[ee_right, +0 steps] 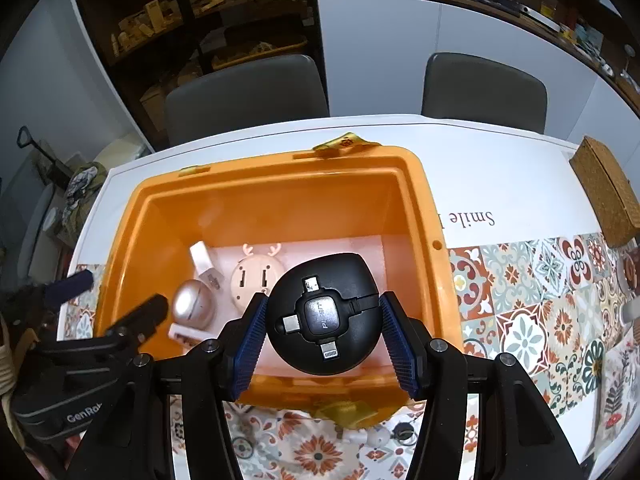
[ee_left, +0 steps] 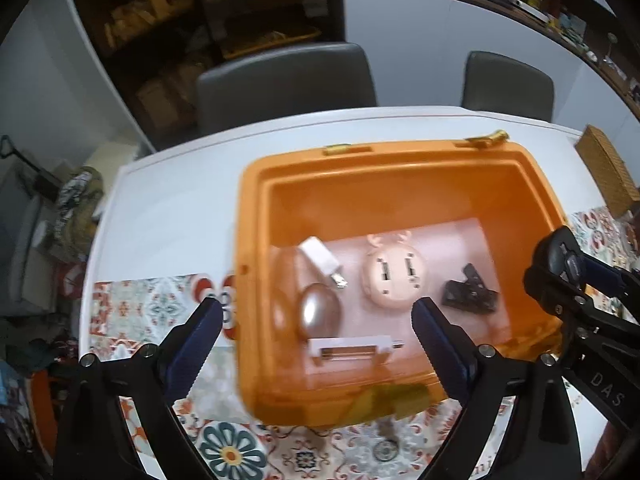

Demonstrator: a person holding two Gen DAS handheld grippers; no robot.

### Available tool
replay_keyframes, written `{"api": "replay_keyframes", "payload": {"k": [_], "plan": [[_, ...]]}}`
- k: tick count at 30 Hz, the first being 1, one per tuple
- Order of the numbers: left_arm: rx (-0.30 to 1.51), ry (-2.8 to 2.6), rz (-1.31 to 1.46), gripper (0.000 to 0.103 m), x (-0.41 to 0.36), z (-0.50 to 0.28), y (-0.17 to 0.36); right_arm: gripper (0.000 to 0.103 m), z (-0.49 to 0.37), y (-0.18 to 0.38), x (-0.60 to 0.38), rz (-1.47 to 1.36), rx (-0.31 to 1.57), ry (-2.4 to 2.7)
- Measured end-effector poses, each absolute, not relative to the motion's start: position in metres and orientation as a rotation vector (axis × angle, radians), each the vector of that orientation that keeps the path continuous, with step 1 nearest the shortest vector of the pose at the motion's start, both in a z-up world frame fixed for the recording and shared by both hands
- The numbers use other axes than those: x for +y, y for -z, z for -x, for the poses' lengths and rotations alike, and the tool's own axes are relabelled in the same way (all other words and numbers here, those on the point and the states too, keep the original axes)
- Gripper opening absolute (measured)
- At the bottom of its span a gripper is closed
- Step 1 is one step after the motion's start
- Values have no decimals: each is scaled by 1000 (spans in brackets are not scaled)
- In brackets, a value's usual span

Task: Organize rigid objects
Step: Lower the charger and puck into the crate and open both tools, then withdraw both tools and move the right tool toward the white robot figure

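Chairs [ee_right: 244, 92] face white table [ee_right: 500, 168] with tiled mat [ee_right: 540, 288].

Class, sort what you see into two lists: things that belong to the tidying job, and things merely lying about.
Part of the job: orange bin; black round cable adapter in right gripper; silver egg-shaped case; pink deer-eared adapter; white charger; open left gripper.

Lying about: grey chairs; woven box; patterned mat.

The left tongs [ee_left: 318, 322] stand wide apart above the orange bin [ee_left: 256, 264], nothing between them. Inside the bin lie a white charger [ee_left: 320, 258], a silver oval case [ee_left: 320, 310], a white bar-shaped adapter [ee_left: 352, 349], a pink antlered plug [ee_left: 394, 276] and a black clip [ee_left: 470, 290]. The bin rests on the white surface [ee_left: 172, 208]. The right tongs [ee_left: 560, 264] show at the right edge.
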State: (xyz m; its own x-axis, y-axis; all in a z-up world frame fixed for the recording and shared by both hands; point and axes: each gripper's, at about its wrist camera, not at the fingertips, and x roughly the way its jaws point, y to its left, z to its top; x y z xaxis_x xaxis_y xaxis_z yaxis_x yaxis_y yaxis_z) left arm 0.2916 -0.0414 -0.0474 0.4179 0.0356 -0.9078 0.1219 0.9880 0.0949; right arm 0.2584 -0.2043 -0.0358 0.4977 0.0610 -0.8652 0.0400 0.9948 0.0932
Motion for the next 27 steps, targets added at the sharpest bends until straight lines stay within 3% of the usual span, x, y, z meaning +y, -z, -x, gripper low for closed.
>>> {"api": "replay_keyframes", "payload": {"k": [19, 21, 22, 23, 27], "plan": [[1076, -19, -90, 100, 5, -268, 32, 56, -257, 42, -166, -46, 1070, -79], [1079, -20, -73, 100, 9, -267, 32, 61, -258, 42, -166, -49, 1075, -81], [1077, -20, -71, 100, 10, -267, 32, 71, -256, 41, -167, -48, 1066, -75], [1076, -22, -72, 100, 10, -266, 32, 74, -254, 38, -167, -45, 1048, -65], [1066, -13, -68, 100, 8, -257, 28, 74, -247, 27, -168, -31, 1012, -54]]}}
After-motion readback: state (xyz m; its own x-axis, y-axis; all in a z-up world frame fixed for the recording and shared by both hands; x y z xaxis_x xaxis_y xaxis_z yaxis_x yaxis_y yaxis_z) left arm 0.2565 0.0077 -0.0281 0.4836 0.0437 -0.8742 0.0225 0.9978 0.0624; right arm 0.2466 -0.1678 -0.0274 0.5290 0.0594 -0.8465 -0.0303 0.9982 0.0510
